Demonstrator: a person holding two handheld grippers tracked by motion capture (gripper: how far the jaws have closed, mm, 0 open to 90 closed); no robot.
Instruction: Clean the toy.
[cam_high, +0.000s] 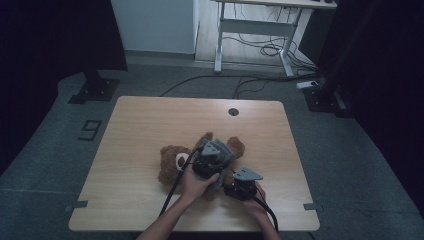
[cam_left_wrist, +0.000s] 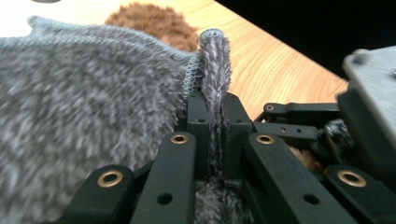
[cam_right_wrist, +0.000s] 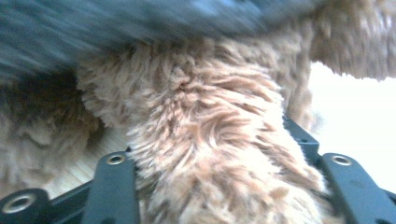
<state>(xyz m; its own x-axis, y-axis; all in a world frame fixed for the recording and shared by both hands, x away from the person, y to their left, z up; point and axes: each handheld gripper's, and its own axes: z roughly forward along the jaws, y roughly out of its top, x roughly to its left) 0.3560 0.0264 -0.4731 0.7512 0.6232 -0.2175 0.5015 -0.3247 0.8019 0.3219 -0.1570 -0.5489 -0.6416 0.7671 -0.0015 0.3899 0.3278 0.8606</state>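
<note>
Grey knitted fabric (cam_left_wrist: 84, 121), a small garment by the look of it, is pinched at its hem between the left tongs (cam_left_wrist: 212, 116); the jaws are pressed together on a raised fold of the cloth, which stands up as a narrow ridge above the tips. In the high view the left tongs (cam_high: 212, 159) sit over the torso of a brown teddy bear (cam_high: 172, 162) that lies on its back near the middle of the pale wooden surface (cam_high: 140, 130), head toward the left side, with the grey garment (cam_high: 225, 155) bunched around its body. The right tongs (cam_high: 235, 187) are just beside the left ones, on the near side of the bear and low to the wood. In the right gripper view, the right tongs (cam_right_wrist: 224, 186) straddle a tan furry limb of the bear (cam_right_wrist: 210, 140); the fur fills the gap and touches both jaws, so they are clamped on that limb. A blurred band of the grey fabric (cam_right_wrist: 116, 28) crosses the top of that view. A round grommet hole (cam_high: 233, 111) lies at the far edge of the surface, well apart from the bear.
</note>
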